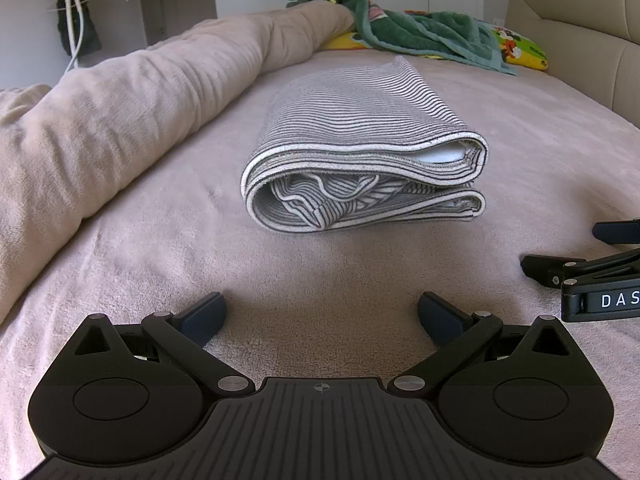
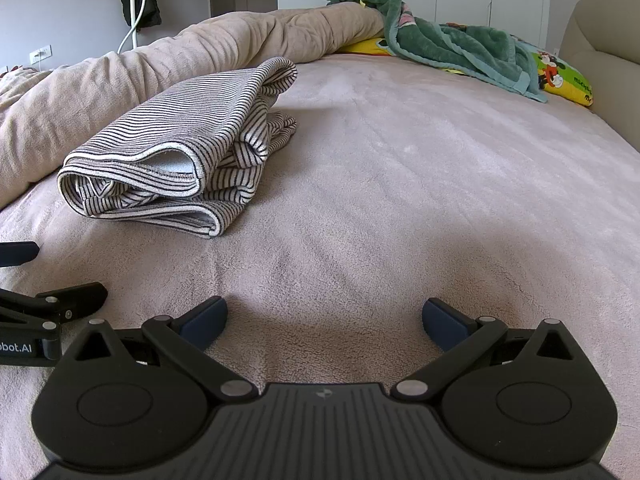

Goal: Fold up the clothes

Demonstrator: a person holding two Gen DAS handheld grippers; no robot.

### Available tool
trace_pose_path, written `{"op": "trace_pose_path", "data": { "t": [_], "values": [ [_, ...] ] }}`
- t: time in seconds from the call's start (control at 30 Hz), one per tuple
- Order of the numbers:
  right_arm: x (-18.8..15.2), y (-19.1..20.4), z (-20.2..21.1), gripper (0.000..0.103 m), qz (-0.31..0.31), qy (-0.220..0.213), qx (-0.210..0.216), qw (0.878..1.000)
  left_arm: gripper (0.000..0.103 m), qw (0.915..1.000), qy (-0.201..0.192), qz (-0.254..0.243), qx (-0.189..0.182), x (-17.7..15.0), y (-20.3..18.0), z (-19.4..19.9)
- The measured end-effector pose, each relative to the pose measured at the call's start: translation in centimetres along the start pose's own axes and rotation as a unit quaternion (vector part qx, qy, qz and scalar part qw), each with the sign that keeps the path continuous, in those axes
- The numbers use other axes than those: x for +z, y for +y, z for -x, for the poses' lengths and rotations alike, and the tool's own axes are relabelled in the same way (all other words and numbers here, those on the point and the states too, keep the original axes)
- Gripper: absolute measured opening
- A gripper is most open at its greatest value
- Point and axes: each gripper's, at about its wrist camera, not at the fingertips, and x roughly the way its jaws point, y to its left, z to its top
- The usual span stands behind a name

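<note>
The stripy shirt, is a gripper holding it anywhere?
No. The left gripper and right gripper are open and empty; the folded striped shirt lies untouched.

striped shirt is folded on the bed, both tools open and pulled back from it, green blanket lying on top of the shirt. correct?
Not quite. The green blanket is not on the striped shirt; it lies apart at the far end of the bed, over a yellow cartoon pillow, as the right wrist view shows. The rest holds: the shirt is folded, and the left tool and right tool are open, short of it.
</note>
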Motion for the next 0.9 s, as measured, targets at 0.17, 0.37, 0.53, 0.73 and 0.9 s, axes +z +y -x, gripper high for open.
{"op": "trace_pose_path", "data": {
  "t": [0.17, 0.37, 0.53, 0.73, 0.9],
  "values": [
    [0.01, -0.01, -0.01, 0.103, 0.0, 0.0, 0.0, 1.0, 0.103, 1.0, 0.0, 0.0, 0.0, -0.01, -0.01, 0.01],
    [0.02, -0.01, -0.02, 0.103, 0.0, 0.0, 0.0, 1.0, 0.103, 1.0, 0.0, 0.001, 0.001, -0.02, -0.05, 0.03],
    [0.03, -0.02, -0.02, 0.103, 0.0, 0.0, 0.001, 1.0, 0.103, 1.0, 0.0, 0.001, 0.001, -0.02, -0.05, 0.02],
    [0.03, -0.03, -0.03, 0.103, 0.0, 0.0, 0.001, 1.0, 0.103, 1.0, 0.0, 0.001, 0.001, -0.03, -0.06, 0.03],
    [0.03, -0.03, -0.03, 0.103, 0.0, 0.0, 0.001, 1.0, 0.103, 1.0, 0.0, 0.001, 0.001, -0.02, -0.05, 0.03]
  ]
}}
